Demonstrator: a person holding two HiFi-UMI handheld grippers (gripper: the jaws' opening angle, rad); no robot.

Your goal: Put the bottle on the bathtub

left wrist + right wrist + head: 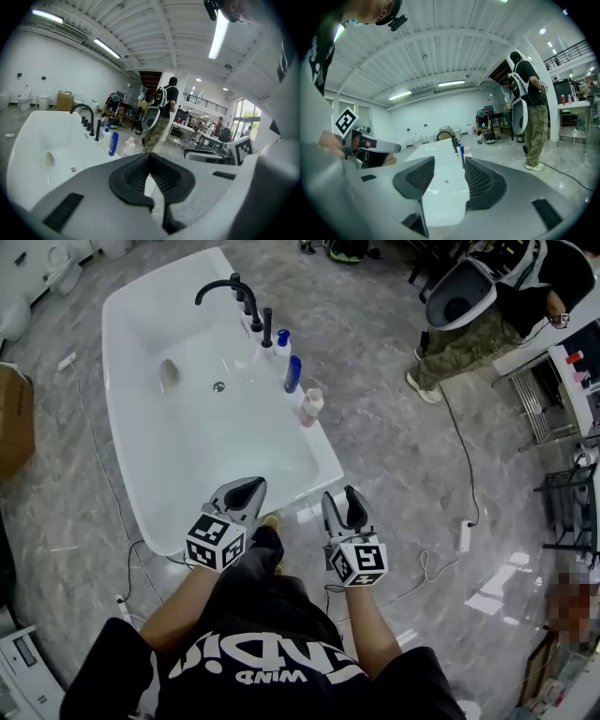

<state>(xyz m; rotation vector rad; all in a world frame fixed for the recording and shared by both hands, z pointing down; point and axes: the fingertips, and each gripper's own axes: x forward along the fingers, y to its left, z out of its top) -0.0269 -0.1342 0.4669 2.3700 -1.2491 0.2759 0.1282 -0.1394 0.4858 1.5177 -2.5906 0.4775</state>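
Pose: both forearms are bare, elbows bent, grippers held side by side in front of the body at the near end of the bathtub (114, 371), noses pointing fwd along it. L gripper (246, 491) hangs over the tub's near rim, marker cube toward the head cam. In its own view the L gripper (150, 161) has its pads meeting at the tips w/ nothing between. R gripper (345, 505) sits just off the tub's near R corner, over the floor (394, 427). Its jaws stand a moderate way apart and empty in the R gripper view (444, 176), w/ only tub (436, 197) showing through the gap.

Materials, L to R: a brown cardboard box (14, 418) at the far L edge. The tub is glossy white, a rounded rectangle w/ a small metal drain. A matte black curved faucet (220, 287) stands on the R rim. Along that same rim stand 3 upright bottles, well apart from both grippers: white bottle w/ blue cap (282, 341), blue bottle (293, 373), pale bottle (311, 406). Can't tell which one the task means. Gripper shells are smooth grey plastic, and the pads are black and ribbed. The floor is grey marbled tile w/ thin cables. At far R a standing person (469, 334) in camo trousers.
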